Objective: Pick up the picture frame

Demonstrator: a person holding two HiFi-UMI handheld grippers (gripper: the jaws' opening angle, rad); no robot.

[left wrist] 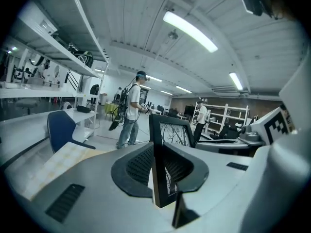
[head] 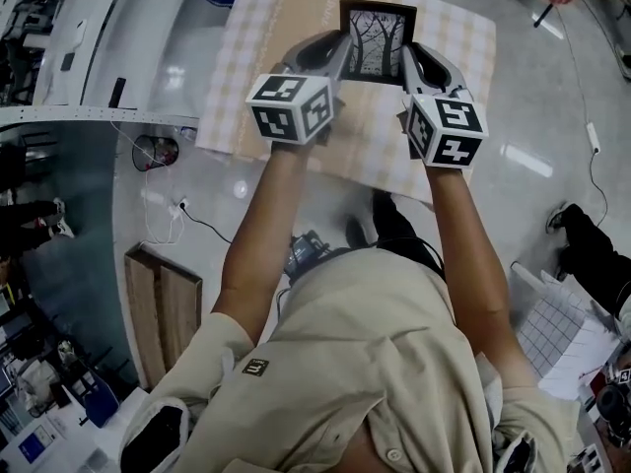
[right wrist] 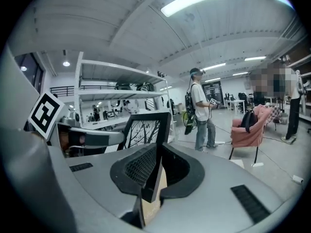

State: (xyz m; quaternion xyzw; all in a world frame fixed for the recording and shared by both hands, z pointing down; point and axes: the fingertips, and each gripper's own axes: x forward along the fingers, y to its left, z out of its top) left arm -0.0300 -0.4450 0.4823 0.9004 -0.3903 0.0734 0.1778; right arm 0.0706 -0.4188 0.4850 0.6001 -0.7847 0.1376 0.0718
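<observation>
While pinched at opposite side edges by the left gripper [head: 340, 52] and right gripper [head: 409, 57], both clamped on the black rectangular picture frame with a bare-tree print [head: 377, 33] over the beige checked tablecloth [head: 261, 47], called for equal squeeze and a matched, level raise. Could not tell whether its lower edge touched the cloth; hidden behind the grippers.

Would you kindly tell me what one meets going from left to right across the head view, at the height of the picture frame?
left tongs, shut on the frame's left edge → picture frame → right tongs, shut on its right edge.
</observation>
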